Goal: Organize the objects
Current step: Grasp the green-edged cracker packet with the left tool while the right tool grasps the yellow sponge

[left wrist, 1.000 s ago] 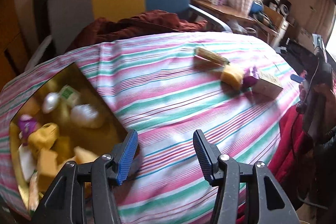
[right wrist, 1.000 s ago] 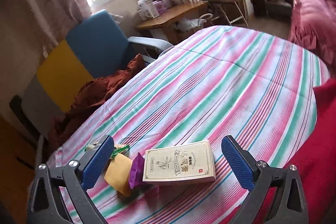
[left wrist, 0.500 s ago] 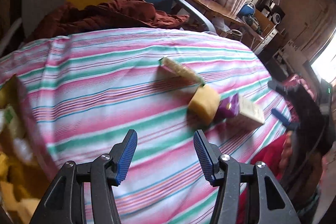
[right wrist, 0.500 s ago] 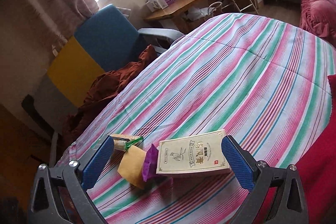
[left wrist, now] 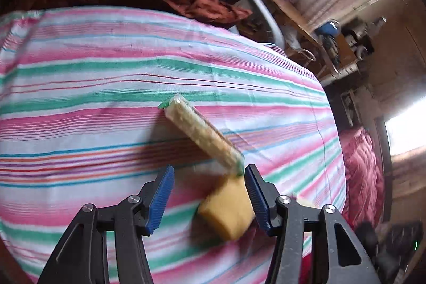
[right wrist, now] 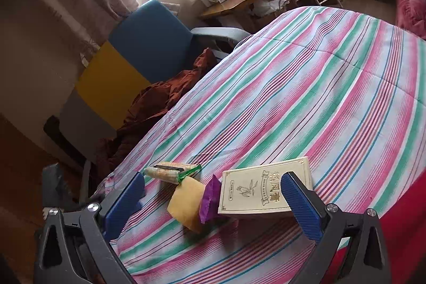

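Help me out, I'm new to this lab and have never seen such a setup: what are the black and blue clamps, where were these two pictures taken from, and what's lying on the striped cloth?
Those clamps are hand-held two-finger grippers, one in each of a person's hands, each carrying a fisheye camera that looks along its fingers. One picture comes from the left gripper, the other from the right gripper. Both are open and hold nothing. On the striped cloth lie a long clear-wrapped snack bar, a yellow packet, a small purple packet and a cream box with printed characters. The yellow packet sits between the left gripper's fingers, not gripped. A colourful chair stands behind.
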{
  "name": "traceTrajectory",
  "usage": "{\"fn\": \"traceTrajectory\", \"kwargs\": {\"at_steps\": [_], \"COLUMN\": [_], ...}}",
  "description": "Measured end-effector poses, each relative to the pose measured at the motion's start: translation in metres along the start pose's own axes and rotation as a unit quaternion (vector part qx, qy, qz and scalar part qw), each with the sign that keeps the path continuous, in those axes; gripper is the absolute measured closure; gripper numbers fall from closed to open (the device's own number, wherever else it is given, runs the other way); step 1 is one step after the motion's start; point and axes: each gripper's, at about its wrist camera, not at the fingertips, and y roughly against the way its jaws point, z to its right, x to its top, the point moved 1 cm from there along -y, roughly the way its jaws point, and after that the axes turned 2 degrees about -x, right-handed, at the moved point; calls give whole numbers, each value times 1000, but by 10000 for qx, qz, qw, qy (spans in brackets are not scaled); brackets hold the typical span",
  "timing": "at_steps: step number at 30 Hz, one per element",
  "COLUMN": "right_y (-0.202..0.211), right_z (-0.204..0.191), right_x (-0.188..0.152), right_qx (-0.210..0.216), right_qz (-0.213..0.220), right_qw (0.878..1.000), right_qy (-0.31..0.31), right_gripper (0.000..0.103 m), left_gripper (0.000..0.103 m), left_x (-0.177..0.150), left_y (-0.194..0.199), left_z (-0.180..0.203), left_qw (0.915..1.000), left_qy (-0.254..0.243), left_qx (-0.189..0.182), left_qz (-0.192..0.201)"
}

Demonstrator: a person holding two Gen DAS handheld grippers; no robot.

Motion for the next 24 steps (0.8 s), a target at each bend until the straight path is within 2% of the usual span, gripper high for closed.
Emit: {"fn": "traceTrajectory", "kwargs": {"at_steps": [7,10,11,15,19,21,23,24], "right_y": [-2,-4,-5,-6,-10,-11,-12,-12], "right_z": [2,1,1,2,2,3,5,6], "right_x": [1,1,1,2,1,2,1,1], "right_qx": [82,43,28,-26,-92,-153,-218,-241], "right_qz": [-50,-73,-88,-99,-172,-185,-205,-199], "right_qw": [9999,10000,10000,9999,9998,9997,9996,9995], "right_qy": [-47,-13,2,3,48,58,24,18], "right_gripper": [0,0,0,0,0,0,0,0], "left_gripper": [48,65,67,69,69,71,77,77], "left_x": [22,26,25,18,10,-2,-20,-30], "left_y": [-43,-52,-50,-29,13,35,50,56], "left_z": [-5,-4,-4,-4,-12,-15,-21,-23], "left_qw": [9988,9995,9997,9995,9974,9944,9920,9909], "left_qy": [476,320,260,-188,-464,-788,-1029,-1131], "left_qx": [20,51,27,100,208,397,491,528], "left_qz": [-118,-58,3,233,506,590,552,512]}}
